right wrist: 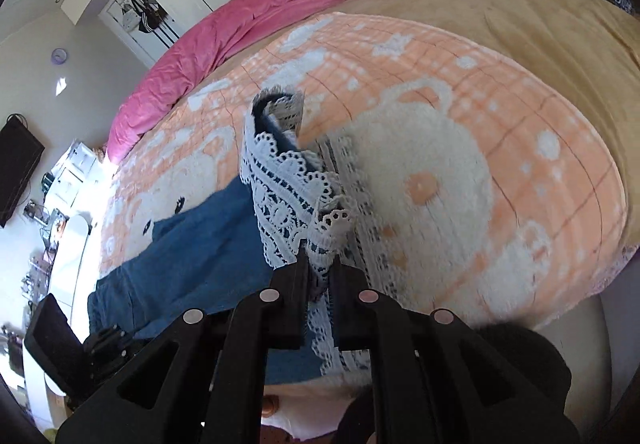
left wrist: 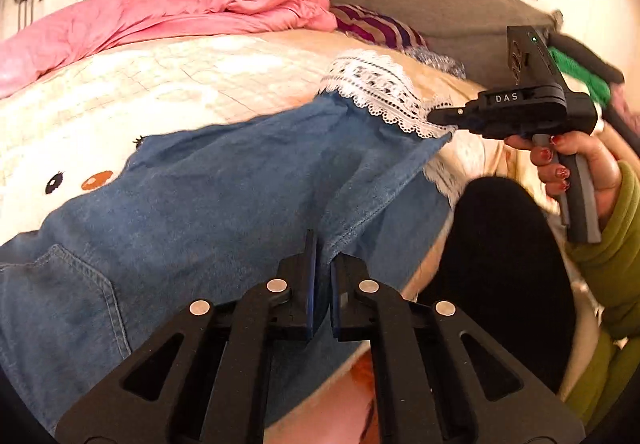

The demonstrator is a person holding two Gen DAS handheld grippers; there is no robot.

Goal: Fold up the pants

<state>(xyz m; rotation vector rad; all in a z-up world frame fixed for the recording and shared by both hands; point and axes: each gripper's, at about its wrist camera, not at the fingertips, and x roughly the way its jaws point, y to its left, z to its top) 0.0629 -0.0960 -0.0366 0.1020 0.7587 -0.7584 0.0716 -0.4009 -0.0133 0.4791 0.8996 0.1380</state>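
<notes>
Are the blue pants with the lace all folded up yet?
Not yet. Done so far: the pants lie spread flat on the bear blanket, and both grippers have hold. In hand: the left gripper pinches the denim edge, and the right gripper pinches the lace hem. Left to do: no fold shows yet, so the lace end likely gets carried over toward the pocket end.
</notes>
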